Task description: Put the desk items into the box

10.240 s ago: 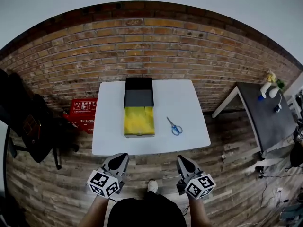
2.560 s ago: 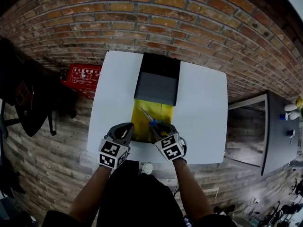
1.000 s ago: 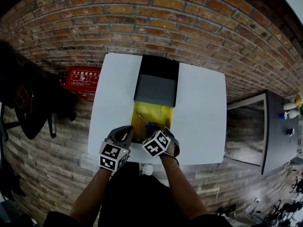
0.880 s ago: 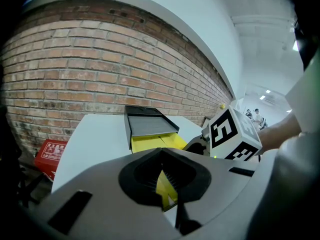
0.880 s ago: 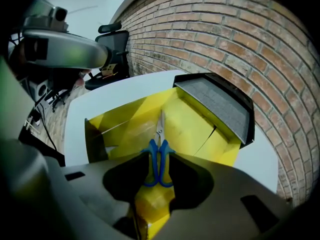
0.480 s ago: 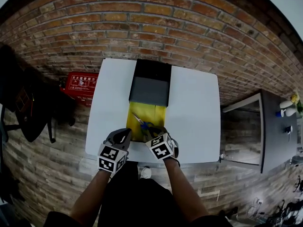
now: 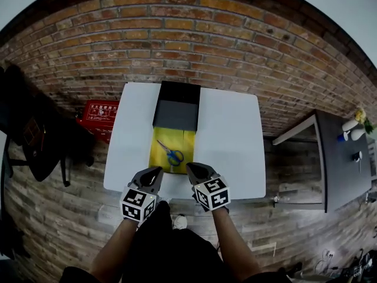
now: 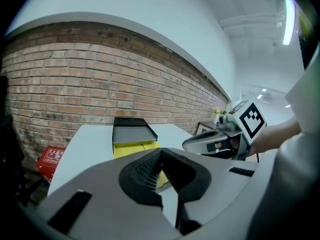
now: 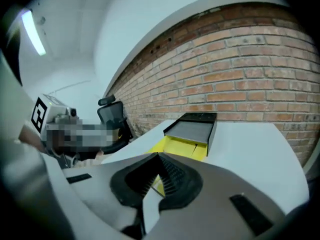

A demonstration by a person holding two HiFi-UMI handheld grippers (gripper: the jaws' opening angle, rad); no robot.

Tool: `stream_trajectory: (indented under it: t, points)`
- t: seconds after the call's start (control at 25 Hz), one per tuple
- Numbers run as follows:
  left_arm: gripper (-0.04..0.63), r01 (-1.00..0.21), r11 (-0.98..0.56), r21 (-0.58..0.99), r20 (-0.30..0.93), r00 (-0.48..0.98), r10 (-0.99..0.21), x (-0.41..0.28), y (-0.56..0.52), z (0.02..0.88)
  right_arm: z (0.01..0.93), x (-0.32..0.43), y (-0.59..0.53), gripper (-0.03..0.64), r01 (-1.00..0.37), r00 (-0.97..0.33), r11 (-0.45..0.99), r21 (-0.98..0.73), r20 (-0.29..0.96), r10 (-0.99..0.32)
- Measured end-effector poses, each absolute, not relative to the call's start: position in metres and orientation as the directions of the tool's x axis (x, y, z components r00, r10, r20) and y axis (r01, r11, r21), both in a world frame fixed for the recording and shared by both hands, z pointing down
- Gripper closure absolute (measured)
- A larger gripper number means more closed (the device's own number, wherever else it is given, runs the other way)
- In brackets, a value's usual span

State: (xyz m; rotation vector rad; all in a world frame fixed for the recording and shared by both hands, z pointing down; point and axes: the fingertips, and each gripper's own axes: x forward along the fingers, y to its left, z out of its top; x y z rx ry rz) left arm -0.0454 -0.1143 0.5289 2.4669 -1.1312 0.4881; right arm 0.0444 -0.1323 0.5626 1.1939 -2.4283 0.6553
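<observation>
**Item: scissors** (image 7: 173, 155). Blue handles, blades pointing toward the far end. They lie flat on the yellow floor of the box, free of both tools. Seen in the head view only; neither gripper view makes them out.

**Container: box** (image 7: 160, 159). Long open tray with a yellow lining. Its far half is covered by a dark grey-black cover (image 7: 176, 109). The same yellow tray shows in the left gripper view (image 8: 129, 147) and the right gripper view (image 9: 176, 147).

**Support: white table** (image 7: 228, 140). Rectangular. The box runs lengthwise down its middle, from the far edge almost to the near edge.

**Tool: left gripper** (image 7: 152, 174). Held at the near table edge, just short of the box's near left corner, apart from it. The jaws are pressed together at the tips with nothing between them (image 8: 161, 152).

**Tool: right gripper** (image 7: 195, 170). Held at the near edge beside the box's near right corner, clear of the scissors. The jaws are closed tip to tip and empty (image 9: 158, 157).

**Surroundings:**
- Brick wall (image 7: 188, 46) behind the table.
- Red case (image 7: 99, 112) on the plank floor to the table's left.
- Black office chair (image 7: 32, 143) further left.
- Grey side table (image 7: 341, 158) well apart on the right, with small things at its far end.
</observation>
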Motion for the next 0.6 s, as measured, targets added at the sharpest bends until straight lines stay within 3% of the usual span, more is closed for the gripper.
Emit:
stream_trajectory:
  t: [0.12, 0.6]
  points:
    - [0.581, -0.782, -0.592, 0.194, 0.452, 0.607, -0.653, -0.04, -0.095, 0.523, 0.543, 0.063, -0.111, 0.595, -0.803, -0.596, 0.513, -0.304, 0.428, -0.679]
    - [0.581, -0.799, -0.579, 0.166, 0.415, 0.589, -0.694, -0.046, -0.059, 0.496, 0.507, 0.107, -0.052, 0.595, -0.818, -0.572, 0.486, -0.307, 0.358, -0.738]
